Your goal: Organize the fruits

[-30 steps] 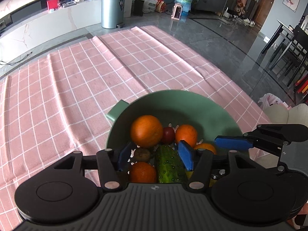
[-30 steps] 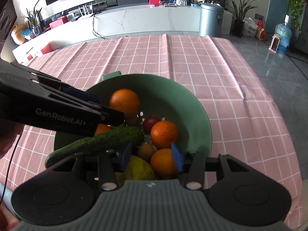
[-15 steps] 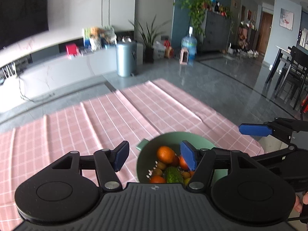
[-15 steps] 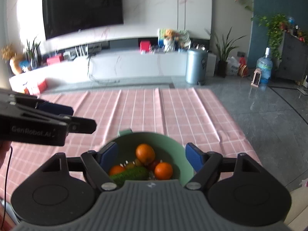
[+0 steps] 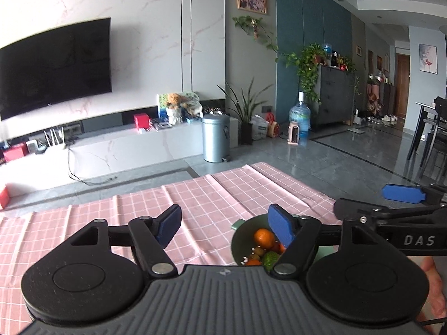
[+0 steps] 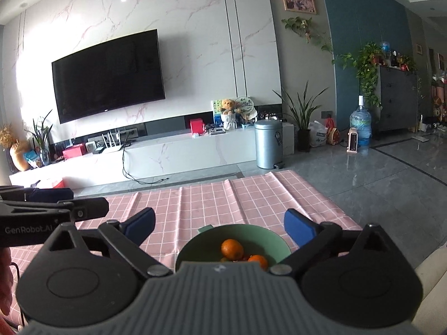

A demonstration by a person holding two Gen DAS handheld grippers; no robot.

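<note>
A green bowl sits on the pink checked tablecloth and holds oranges, a green cucumber and other small fruit. It also shows in the left wrist view. My left gripper is open and empty, raised well above and behind the bowl. My right gripper is open and empty, also raised above the bowl. Each gripper shows at the side of the other's view: the right one and the left one.
The tablecloth spreads left and ahead of the bowl. Beyond the table edge lie grey floor tiles, a metal bin, a white TV bench and a water bottle. Dark chairs stand far right.
Both grippers have lifted up and back from the bowl and opened wide. The left gripper has let go of the cucumber, which lies in the bowl.
</note>
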